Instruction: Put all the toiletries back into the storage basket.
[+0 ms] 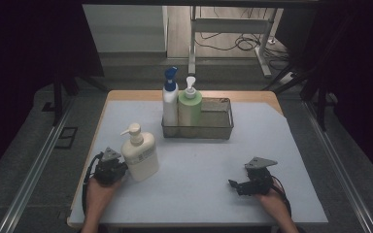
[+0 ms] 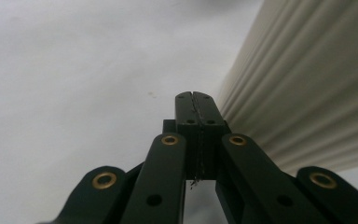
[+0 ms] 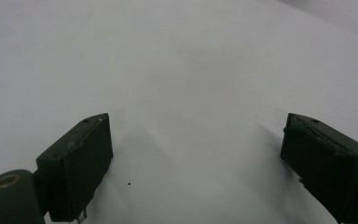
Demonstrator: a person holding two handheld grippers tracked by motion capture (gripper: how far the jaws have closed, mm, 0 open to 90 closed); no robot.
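Blue-capped bottle [image 1: 170, 99] and green bottle [image 1: 190, 108] upright in wire basket [image 1: 219, 127].

In the left gripper view the cream pump bottle [image 2: 307, 88] is cut off at three o'clock and twelve, a ribbed blur. In the high view the wire basket [image 1: 218, 127] hides the feet of the two bottles; their labels seem too small to read.

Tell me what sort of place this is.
Probably a lab or recording workspace, not a home bathroom: a small table with a plain grey mat stands between dark curtains, floor rails run along both sides, and loose cables lie under a desk frame behind.
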